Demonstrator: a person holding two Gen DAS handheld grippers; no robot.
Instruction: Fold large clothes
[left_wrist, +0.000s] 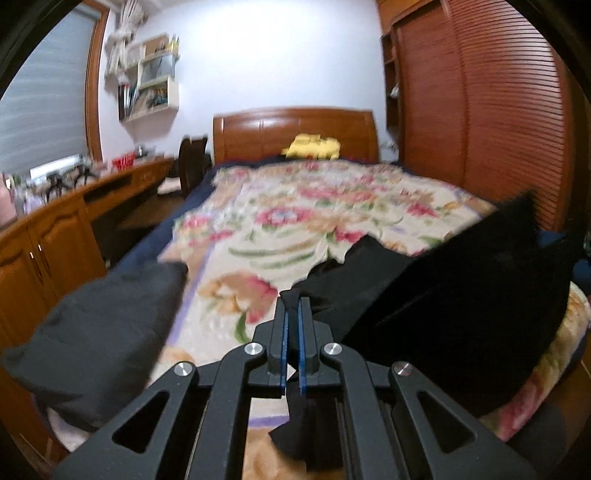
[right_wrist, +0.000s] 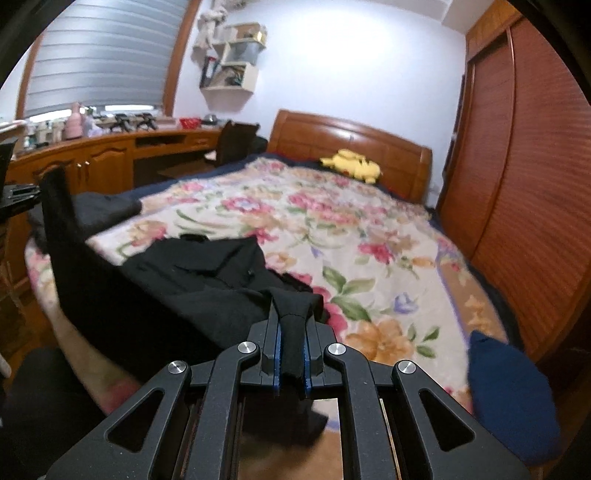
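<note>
garment (right_wrist: 192, 280): black, large, crumpled; lies across the near end of the bed (right_wrist: 369, 236); two edges lifted, each pinched between gripper fingers

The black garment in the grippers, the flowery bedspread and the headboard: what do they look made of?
Black garment: probably a soft matte woven cloth, since it drapes and folds limply; the fibre is unclear.
Flowery bedspread: seemingly a plush, fleecy blanket with a printed floral pattern and a fuzzy surface.
Headboard: looks like varnished reddish-brown wood, glossy with light reflections.
</note>
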